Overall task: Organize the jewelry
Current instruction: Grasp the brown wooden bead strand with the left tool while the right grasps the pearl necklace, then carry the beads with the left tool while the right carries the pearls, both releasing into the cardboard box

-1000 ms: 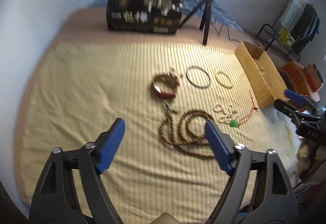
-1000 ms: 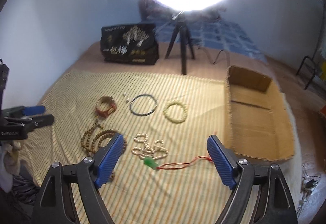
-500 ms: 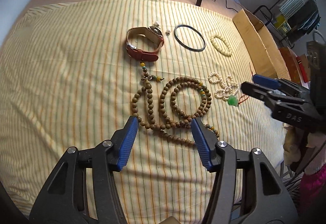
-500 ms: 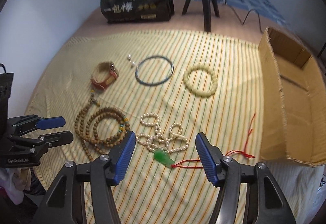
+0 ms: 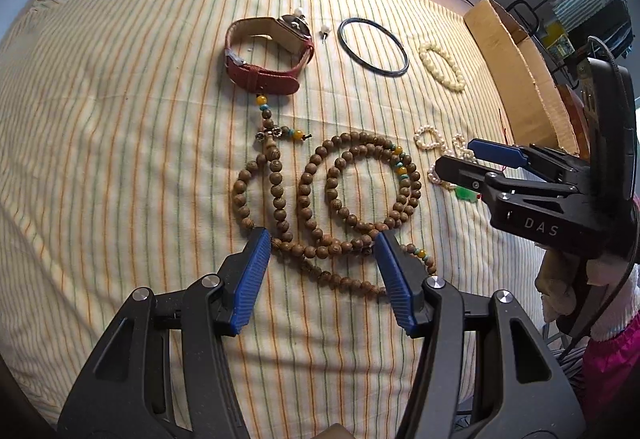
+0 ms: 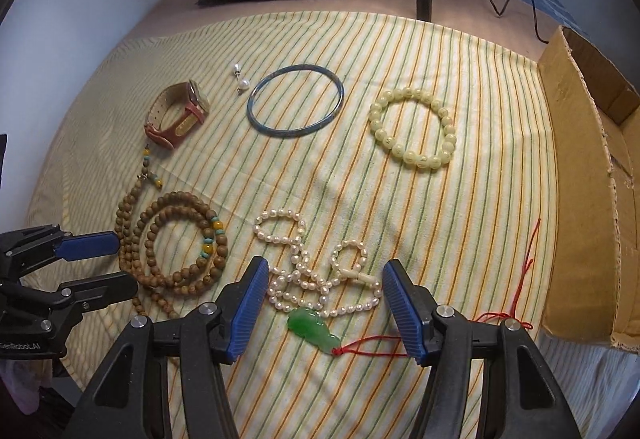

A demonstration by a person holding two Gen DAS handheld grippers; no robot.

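1. Left tongs (image 5: 320,239): jaws apart, straddling the near loops of the wooden bead strand (image 5: 340,199) on the striped bed cover (image 5: 120,159).
2. Right tongs (image 6: 322,267): jaws apart, over the pearl necklace (image 6: 312,267); nothing gripped.

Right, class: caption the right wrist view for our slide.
Open right gripper straddles pearl necklace above green pendant on striped cloth.

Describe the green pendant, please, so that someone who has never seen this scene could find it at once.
Start at the open cardboard box on the right edge of the striped cloth and look left along the near edge to the tangle of white pearls. The green pendant lies just below them. It is the only bright green piece, with a red cord trailing towards the box.
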